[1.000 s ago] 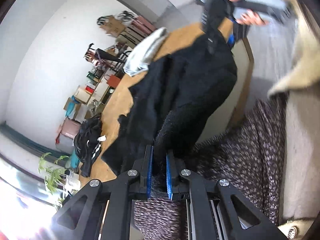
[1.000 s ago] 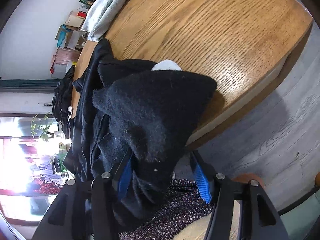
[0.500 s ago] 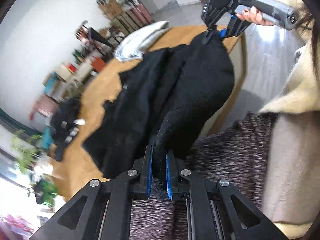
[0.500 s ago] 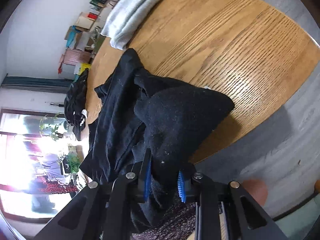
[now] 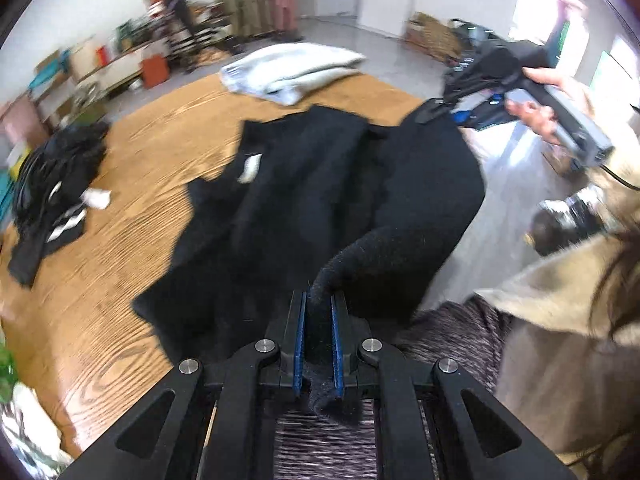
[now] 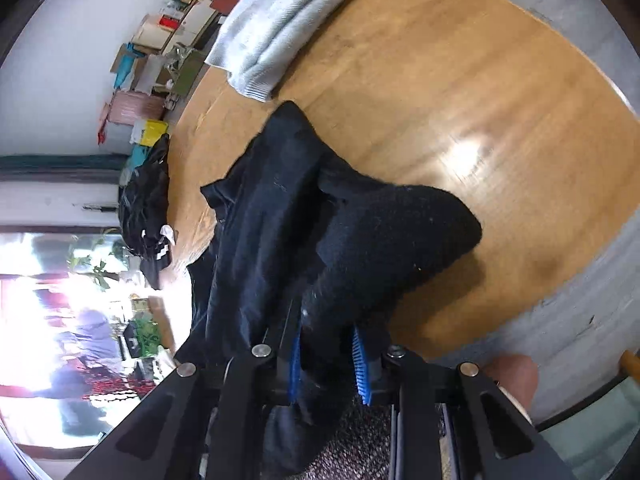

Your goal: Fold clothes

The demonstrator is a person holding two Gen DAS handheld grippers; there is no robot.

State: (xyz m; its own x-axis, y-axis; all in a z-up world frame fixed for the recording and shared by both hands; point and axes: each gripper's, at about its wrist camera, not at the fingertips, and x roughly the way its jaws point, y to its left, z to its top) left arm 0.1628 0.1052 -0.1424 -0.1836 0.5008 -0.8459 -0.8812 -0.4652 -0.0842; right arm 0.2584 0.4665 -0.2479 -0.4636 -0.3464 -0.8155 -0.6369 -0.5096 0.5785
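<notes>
Black knit garment [image 5: 360,200] fills the left wrist view: most of it lies spread on the wooden table [image 5: 120,280], near edge lifted off the table toward the camera. Left gripper [image 5: 319,320] at 6 o'clock, blue-padded fingers [image 5: 300,340] clenched on a narrow bunch of the fabric. At 2 o'clock the right gripper [image 5: 440,108], held by a hand [image 5: 540,116], pinches the garment's other corner, w/ fabric hanging between the two. Grey folded sweater [image 5: 288,72] at 12 o'clock on the far table edge; dark clothes pile [image 5: 52,184] at 9 o'clock. Beige sleeve [image 5: 560,320] at 3–4 o'clock. View is motion-blurred.

Right wrist view: right gripper [image 6: 328,360] at 6 o'clock, fingers [image 6: 295,364] clamped on a thick fold of the black garment [image 6: 360,240], which runs up over the table [image 6: 460,80] toward centre. Grey sweater [image 6: 280,20] at 12 o'clock, dark pile [image 6: 148,208] at 9 o'clock near the table rim. Grey floor [image 6: 580,300] at 3–4 o'clock.
</notes>
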